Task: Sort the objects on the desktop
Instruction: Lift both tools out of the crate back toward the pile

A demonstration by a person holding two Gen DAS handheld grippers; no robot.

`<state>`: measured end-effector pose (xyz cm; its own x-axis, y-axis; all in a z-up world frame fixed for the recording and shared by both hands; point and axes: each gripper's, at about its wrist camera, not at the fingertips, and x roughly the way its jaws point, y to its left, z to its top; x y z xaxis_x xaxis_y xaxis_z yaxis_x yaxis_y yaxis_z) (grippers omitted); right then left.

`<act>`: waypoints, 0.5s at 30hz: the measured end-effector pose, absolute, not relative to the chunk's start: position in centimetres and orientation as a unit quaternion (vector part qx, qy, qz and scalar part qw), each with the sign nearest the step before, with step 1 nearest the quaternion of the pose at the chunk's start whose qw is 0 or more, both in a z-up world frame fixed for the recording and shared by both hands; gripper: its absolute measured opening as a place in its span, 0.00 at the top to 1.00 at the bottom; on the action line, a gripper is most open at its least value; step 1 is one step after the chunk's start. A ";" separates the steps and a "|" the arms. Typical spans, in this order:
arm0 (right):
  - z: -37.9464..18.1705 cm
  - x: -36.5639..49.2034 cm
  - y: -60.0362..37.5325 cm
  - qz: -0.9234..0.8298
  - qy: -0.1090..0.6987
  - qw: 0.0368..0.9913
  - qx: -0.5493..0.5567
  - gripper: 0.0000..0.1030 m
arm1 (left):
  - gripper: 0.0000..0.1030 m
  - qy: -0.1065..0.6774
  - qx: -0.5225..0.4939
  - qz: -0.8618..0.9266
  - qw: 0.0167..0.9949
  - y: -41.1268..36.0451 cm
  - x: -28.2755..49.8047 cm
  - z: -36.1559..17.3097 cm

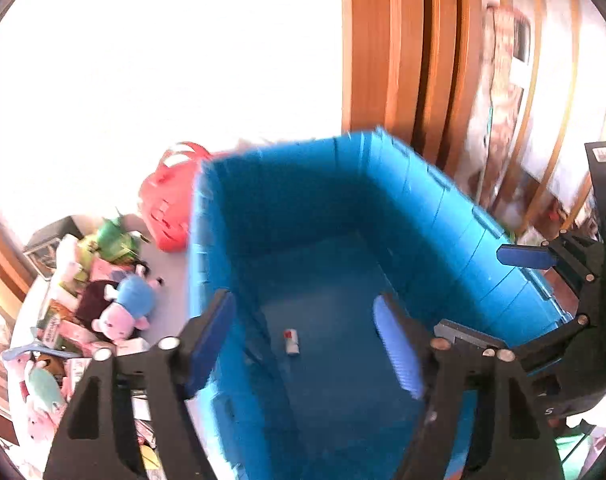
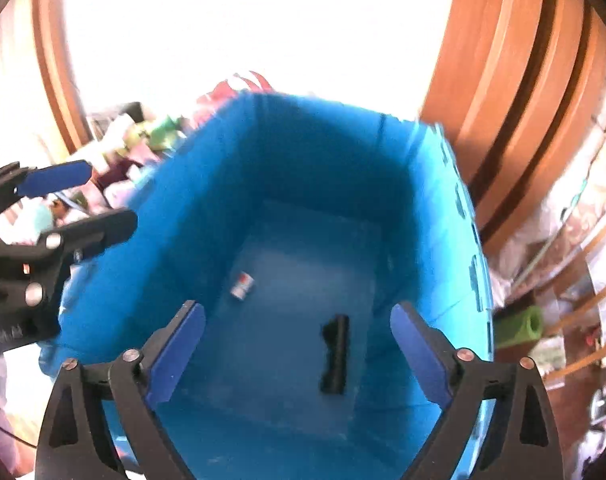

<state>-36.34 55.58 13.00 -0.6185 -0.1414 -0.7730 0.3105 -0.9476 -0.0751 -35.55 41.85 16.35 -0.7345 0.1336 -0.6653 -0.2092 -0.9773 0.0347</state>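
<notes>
bin: blue bin sits on the table, deep walls, mostly bare floor. Both wrist views look down into it.
contents: small white-and-red tube near the middle of the floor; dark black object lies apart from it, closer to the near wall. Too blurred to say what it is.
right hand-held gripper: jaws spread wide, nothing between the pads, hanging above the bin's opening.
left hand-held gripper: also parted, empty, just beside the right one over the bin.
pile: plush pig, boxes and packets heaped on the table left of the bin, red basket behind them.
risk 1: two grippers close together, so they could knock each other heading back to the pile.
risk 2: left gripper's path crosses the bin's rim; a low swing could catch the wall and shove the bin.
risk 3: heap is loose; grabbing one item could drag its neighbours off the edge.
</notes>
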 end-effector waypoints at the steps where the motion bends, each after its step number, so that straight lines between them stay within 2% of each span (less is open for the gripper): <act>1: 13.4 -35.7 55.0 -0.898 0.104 0.126 0.408 0.02 | 0.22 0.052 -0.339 0.935 0.088 41.1 -34.2 16.9; 9: 16.4 -29.0 46.7 -0.928 0.126 0.136 0.323 0.00 | 0.21 0.029 -0.272 0.960 0.051 31.6 -26.4 17.0; 15: 17.0 -25.4 37.8 -0.934 0.130 0.163 0.290 0.00 | 0.21 0.006 -0.263 0.964 0.019 20.2 -22.2 15.5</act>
<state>-25.37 37.84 17.04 -0.7782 -0.2291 -0.5847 0.3799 -0.9131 -0.1479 -22.19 20.15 15.53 -0.8606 0.0333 -0.5082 -0.0401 -0.9992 0.0024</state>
